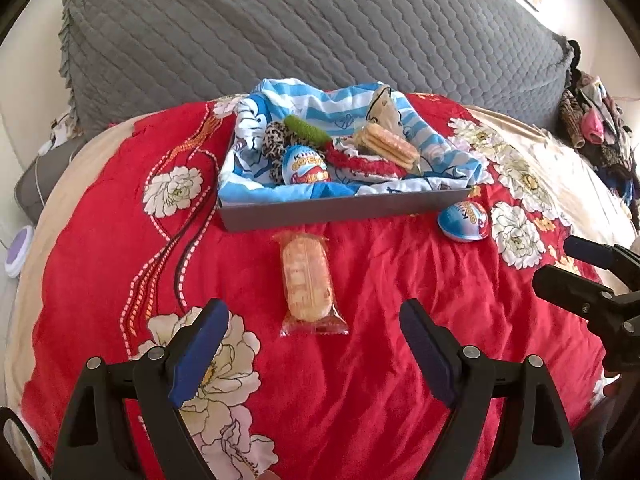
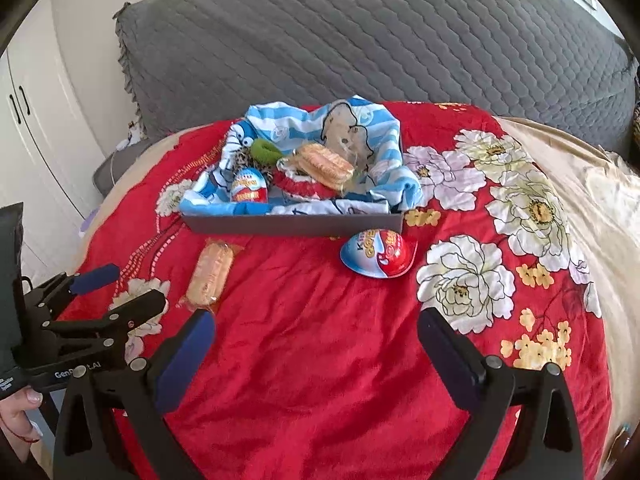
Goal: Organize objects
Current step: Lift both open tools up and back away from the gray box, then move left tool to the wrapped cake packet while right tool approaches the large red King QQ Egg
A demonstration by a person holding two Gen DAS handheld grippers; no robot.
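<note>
Here I am over the bed, both sets of my jaws spread wide with nothing between them: my left gripper point(image 1: 314, 322) hangs above the red floral blanket point(image 1: 400, 300) with a wrapped biscuit pack point(image 1: 307, 280) lying lengthwise just ahead, between its blue pads and the box. My right gripper point(image 2: 316, 334) hovers over bare red cloth, and ahead of it, a little to the right, a chocolate egg point(image 2: 378, 254) in blue, white and red foil lies on the blanket just beside the near right corner of the grey box point(image 2: 296, 226). That box is lined with a blue-and-white striped cloth point(image 2: 288, 128) (cartoon figures printed on it), and inside I see a second chocolate egg point(image 2: 249, 190) near the left end, a leopard-print scrunchie point(image 1: 276, 140) touching it, a green scrunchie point(image 1: 308, 130) behind those, a red fuzzy scrunchie point(image 1: 368, 162) toward the middle, and another biscuit pack point(image 2: 326, 168) resting partly on top of the red one. From my left camera my right gripper shows at the right edge, fingers apart; from my right camera my left gripper shows at the left edge, also apart, with a hand point(image 2: 18, 412) on its handle. Behind the blanket lies a grey quilted cover point(image 1: 320, 28), and a heap of clothes point(image 1: 596, 128) sits far right.
</note>
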